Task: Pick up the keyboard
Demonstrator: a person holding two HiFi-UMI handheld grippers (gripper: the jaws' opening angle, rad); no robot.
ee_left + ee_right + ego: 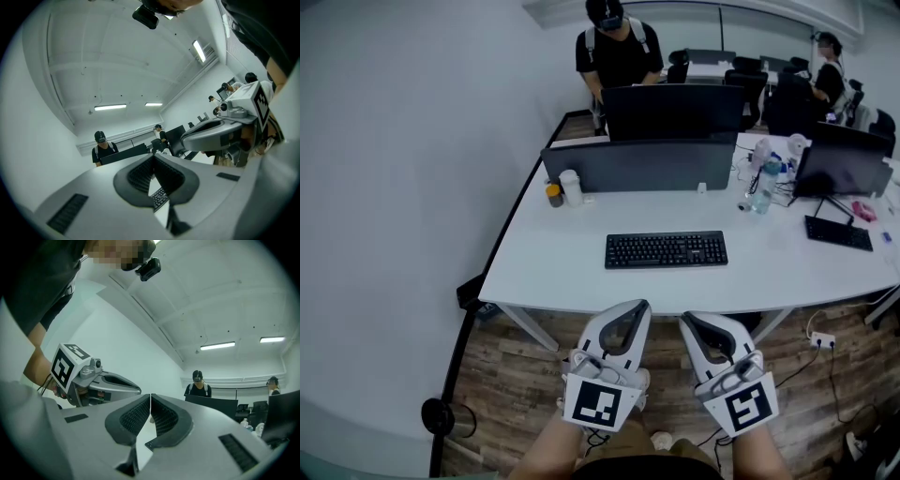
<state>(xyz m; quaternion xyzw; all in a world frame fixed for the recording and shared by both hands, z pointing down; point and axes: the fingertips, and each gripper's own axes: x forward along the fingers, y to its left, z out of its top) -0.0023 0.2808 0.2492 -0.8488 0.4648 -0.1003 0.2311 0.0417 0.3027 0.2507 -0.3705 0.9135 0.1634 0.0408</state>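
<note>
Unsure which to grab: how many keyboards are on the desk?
2. The middle keyboard lies centred on the desk; the right keyboard sits at its right end, before a monitor. Others may be hidden.

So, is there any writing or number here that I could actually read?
No text here is readable.
keyboard: the key legends are too small to read.
left gripper and right gripper: the cubes carry black-and-white square patterns, not letters.
bottle: the label is too blurred to read.

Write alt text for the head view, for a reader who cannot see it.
A black keyboard lies on a white desk; short of the desk, the left gripper and right gripper point toward it, both shut and empty.
</note>
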